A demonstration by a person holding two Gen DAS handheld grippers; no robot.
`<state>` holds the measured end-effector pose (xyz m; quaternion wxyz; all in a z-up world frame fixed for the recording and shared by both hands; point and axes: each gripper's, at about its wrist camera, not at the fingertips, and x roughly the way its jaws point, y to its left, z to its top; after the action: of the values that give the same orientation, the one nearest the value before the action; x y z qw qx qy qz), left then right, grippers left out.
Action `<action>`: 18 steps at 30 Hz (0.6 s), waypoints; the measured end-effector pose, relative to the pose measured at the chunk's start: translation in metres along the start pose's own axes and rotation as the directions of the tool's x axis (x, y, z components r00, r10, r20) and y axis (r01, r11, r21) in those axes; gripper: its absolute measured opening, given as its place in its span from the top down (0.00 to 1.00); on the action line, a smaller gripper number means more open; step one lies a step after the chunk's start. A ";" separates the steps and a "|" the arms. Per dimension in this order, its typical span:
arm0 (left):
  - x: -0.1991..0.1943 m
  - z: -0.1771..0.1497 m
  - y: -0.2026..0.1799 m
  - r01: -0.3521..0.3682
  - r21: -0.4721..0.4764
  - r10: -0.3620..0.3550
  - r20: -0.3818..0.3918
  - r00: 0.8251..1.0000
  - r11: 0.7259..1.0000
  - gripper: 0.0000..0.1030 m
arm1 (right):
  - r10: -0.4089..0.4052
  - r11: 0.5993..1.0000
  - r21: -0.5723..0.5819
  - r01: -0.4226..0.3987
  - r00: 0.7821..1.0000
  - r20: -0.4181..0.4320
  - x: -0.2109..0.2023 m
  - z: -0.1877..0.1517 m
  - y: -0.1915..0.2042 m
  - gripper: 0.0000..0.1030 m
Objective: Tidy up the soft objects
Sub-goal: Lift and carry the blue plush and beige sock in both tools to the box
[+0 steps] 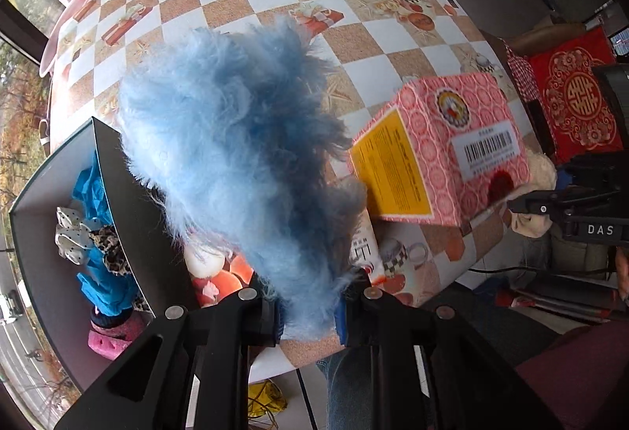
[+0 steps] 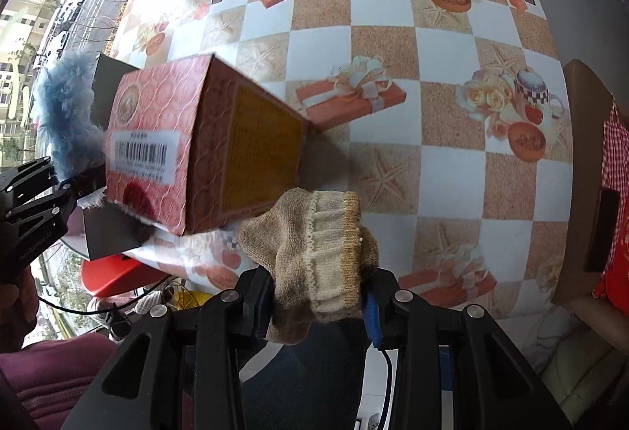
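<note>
Covering table (image 2: pixel 444 139), checkered gift-print cloth, window (image 2: pixel 47 17)

The blue fluff (image 1: pixel 240 154) hides much of the grey box (image 1: pixel 118 170).

Shaggy blue fur (image 1: pixel 236 139), knitted sock (image 2: pixel 318 253), glossy tablecloth (image 2: pixel 393 48).

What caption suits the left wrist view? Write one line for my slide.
Left gripper clamps blue fluffy piece between grey box and pink carton.
</note>
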<state>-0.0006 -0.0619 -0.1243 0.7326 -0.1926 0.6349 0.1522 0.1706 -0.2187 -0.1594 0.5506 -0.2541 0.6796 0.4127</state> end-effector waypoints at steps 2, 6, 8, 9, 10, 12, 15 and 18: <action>-0.002 -0.009 0.000 0.003 0.015 -0.003 0.000 1.000 1.000 0.80 | 0.004 1.000 -0.013 -0.004 1.000 -0.010 0.003 -0.008 0.010 0.62; -0.008 -0.025 0.001 0.004 0.039 -0.004 0.007 1.000 0.999 0.80 | 0.014 0.999 -0.048 -0.015 1.000 -0.028 0.009 -0.019 0.032 0.62; -0.013 -0.032 0.003 0.006 0.045 -0.007 0.017 1.000 0.999 0.80 | 0.014 0.997 -0.075 -0.017 0.999 -0.034 0.010 -0.021 0.044 0.62; -0.016 -0.035 0.004 0.007 0.047 -0.009 0.024 1.000 0.999 0.80 | 0.011 0.995 -0.095 -0.014 0.999 -0.037 0.010 -0.022 0.051 0.62; -0.019 -0.038 0.006 0.006 0.049 -0.008 0.031 0.999 0.999 0.80 | 0.008 0.993 -0.113 -0.013 0.999 -0.039 0.011 -0.022 0.057 0.62; -0.025 -0.044 0.010 0.006 0.042 -0.008 0.045 0.999 0.999 0.80 | 0.002 0.988 -0.151 -0.008 0.999 -0.040 0.010 -0.022 0.070 0.62; -0.034 -0.050 0.021 0.004 0.017 -0.005 0.068 0.998 1.000 0.80 | -0.014 0.978 -0.207 0.007 0.999 -0.033 0.007 -0.020 0.090 0.62; -0.040 -0.056 0.035 0.000 -0.024 0.003 0.089 0.996 1.000 0.80 | -0.023 0.967 -0.256 0.017 0.999 -0.024 0.006 -0.017 0.109 0.62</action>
<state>-0.0715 -0.0563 -0.0945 0.7577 -0.1940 0.5998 0.1688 0.0729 -0.1752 -0.1334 0.5085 -0.3352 0.6254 0.4879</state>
